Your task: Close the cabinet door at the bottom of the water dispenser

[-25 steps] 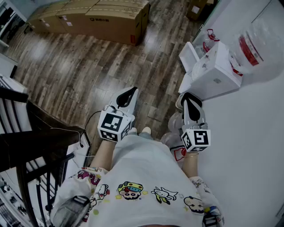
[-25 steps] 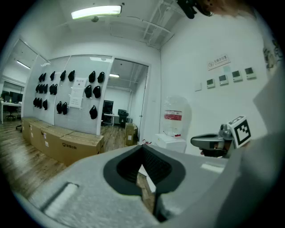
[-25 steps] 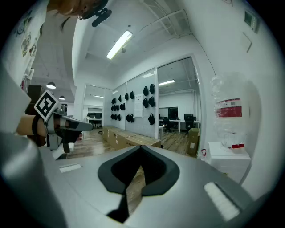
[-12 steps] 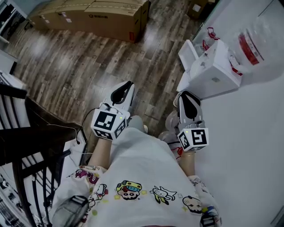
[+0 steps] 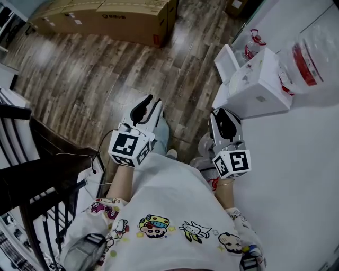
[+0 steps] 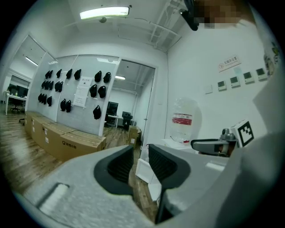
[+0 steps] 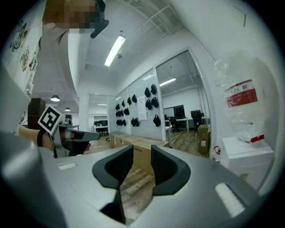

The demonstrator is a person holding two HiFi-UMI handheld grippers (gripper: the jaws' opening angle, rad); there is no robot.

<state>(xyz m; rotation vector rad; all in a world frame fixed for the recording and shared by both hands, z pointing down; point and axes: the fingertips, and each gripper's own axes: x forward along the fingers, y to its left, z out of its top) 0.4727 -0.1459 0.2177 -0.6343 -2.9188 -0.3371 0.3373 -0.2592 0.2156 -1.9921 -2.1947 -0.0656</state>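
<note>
surface: wood-plank floor [image 5: 95, 79] | on it: long cardboard boxes [image 5: 106, 16] at far edge; white water dispenser [image 5: 259, 84] at right

The water dispenser [image 5: 254, 84] is seen from above, so its front face is out of sight, and whatever lies behind the swung-out cabinet door [image 5: 224, 59] is hidden under the white top. The water bottle [image 5: 310, 50] runs off the head view's right edge (the part with the red label shows) — the cardboard boxes [image 5: 106, 18] are cut by the top edge. The person's legs are mostly hidden under the shirt [image 5: 175, 211]. In the left gripper view the wall signs [image 6: 229, 63] are too small to read — so is the print on the bottle's label [image 7: 242, 93] in the right gripper view
</note>
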